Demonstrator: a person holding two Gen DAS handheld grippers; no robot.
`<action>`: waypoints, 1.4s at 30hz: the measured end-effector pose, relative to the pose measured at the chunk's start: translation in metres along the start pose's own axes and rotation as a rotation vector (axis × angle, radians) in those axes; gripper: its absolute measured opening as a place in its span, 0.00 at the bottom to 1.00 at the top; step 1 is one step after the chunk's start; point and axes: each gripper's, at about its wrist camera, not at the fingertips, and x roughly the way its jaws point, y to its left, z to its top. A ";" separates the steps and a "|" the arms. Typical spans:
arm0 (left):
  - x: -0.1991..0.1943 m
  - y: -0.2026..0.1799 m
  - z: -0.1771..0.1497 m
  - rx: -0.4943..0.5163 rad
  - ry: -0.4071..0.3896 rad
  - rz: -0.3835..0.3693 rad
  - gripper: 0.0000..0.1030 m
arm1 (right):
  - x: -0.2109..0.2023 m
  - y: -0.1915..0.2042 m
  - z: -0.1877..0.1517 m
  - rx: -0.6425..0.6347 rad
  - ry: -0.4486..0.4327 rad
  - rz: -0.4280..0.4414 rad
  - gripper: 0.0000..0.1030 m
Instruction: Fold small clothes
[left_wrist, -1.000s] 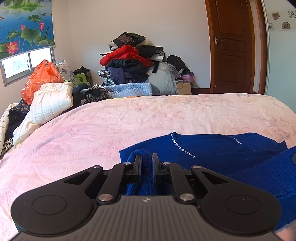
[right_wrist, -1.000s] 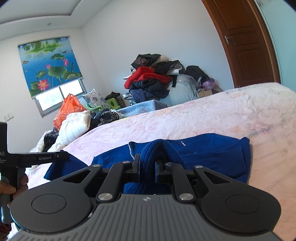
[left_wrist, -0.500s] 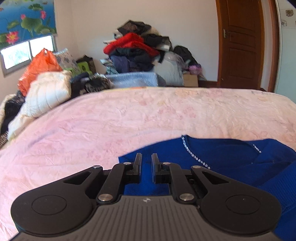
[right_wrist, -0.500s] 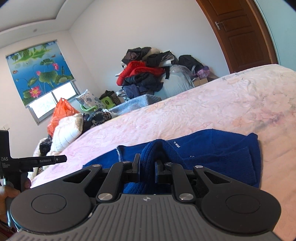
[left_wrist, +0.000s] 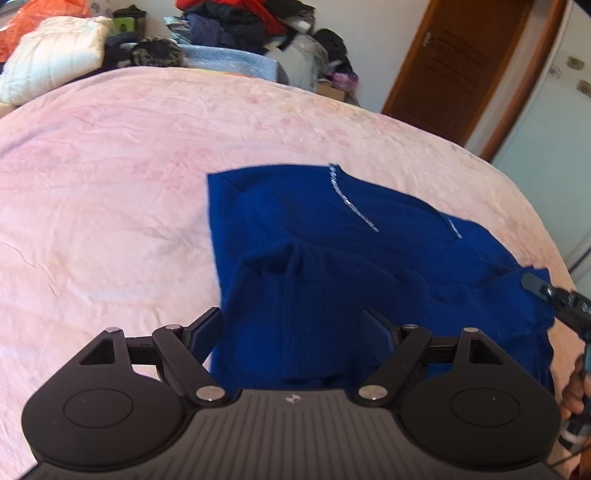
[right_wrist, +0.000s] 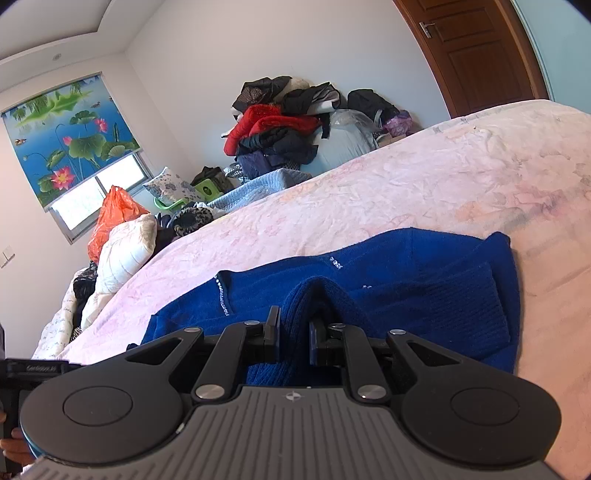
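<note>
A small blue knit sweater (left_wrist: 332, 236) with sparkly trim at the neck lies partly folded on the pink bedspread (left_wrist: 110, 177). My left gripper (left_wrist: 291, 325) is open, its jaws wide apart over the sweater's near left edge, holding nothing. My right gripper (right_wrist: 294, 328) is shut on a raised fold of the sweater (right_wrist: 424, 280) at its near edge. The right gripper's tip also shows at the far right of the left wrist view (left_wrist: 546, 291), at the sweater's right corner.
A pile of clothes (right_wrist: 280, 122) and a light blue blanket (right_wrist: 258, 188) sit beyond the bed's far edge. A white quilt (right_wrist: 125, 247) and an orange bag (right_wrist: 114, 214) lie at the left. A brown door (left_wrist: 454, 66) stands at the right.
My left gripper has opened and let go of the sweater's fold, then tilted down over the garment. My right gripper stays shut on its fold.
</note>
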 end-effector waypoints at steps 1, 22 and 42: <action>0.001 -0.003 -0.003 0.005 0.005 0.001 0.78 | 0.000 0.000 0.000 0.001 0.001 -0.002 0.17; -0.007 -0.023 0.029 0.039 -0.102 0.028 0.08 | -0.004 0.004 0.020 -0.020 -0.063 0.005 0.18; 0.081 -0.035 0.106 0.008 -0.191 0.205 0.06 | 0.054 -0.039 0.031 0.159 0.022 -0.041 0.22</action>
